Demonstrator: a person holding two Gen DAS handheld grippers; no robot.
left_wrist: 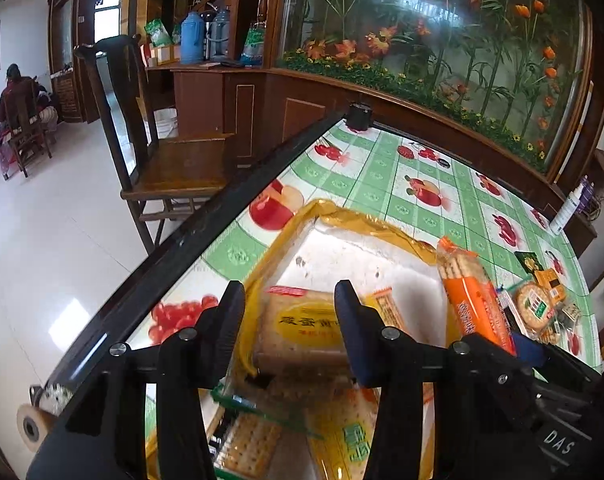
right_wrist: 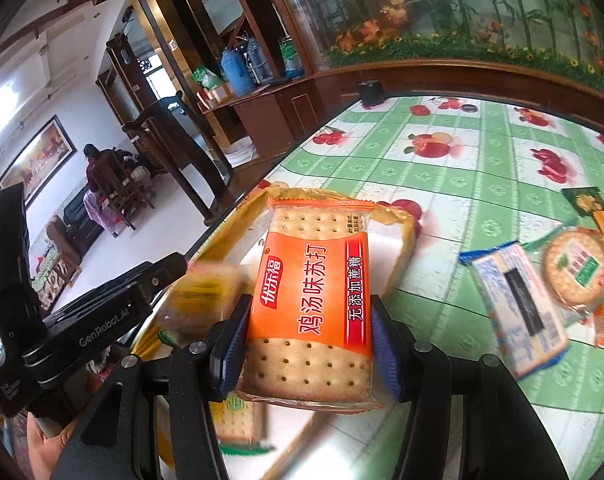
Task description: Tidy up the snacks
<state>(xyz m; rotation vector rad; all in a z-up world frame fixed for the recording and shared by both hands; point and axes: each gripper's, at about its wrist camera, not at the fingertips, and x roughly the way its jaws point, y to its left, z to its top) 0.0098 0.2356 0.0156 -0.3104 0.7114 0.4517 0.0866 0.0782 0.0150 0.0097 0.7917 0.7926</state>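
A white foam box (left_wrist: 341, 248) with yellow-wrapped rims sits on the fruit-print table (left_wrist: 421, 200). My left gripper (left_wrist: 290, 286) hangs over it, shut on a yellow-labelled cracker packet (left_wrist: 302, 326), which looks blurred. Two green-labelled cracker packets (left_wrist: 341, 436) lie in the box below. My right gripper (right_wrist: 309, 300) is shut on an orange cracker packet (right_wrist: 313, 280), held flat above the box's (right_wrist: 397, 240) near side. In the right wrist view the yellow packet (right_wrist: 206, 292) sits at the tip of one left finger (right_wrist: 158, 276). The orange packet (left_wrist: 467, 296) shows at the right in the left wrist view.
Several loose snack packets lie on the table to the right, among them a round cracker pack (right_wrist: 573, 272) and a blue-edged packet (right_wrist: 513, 308). A wooden chair (left_wrist: 174, 160) stands beyond the table's dark left edge (left_wrist: 206, 220). A black pot (left_wrist: 359, 114) sits at the far corner.
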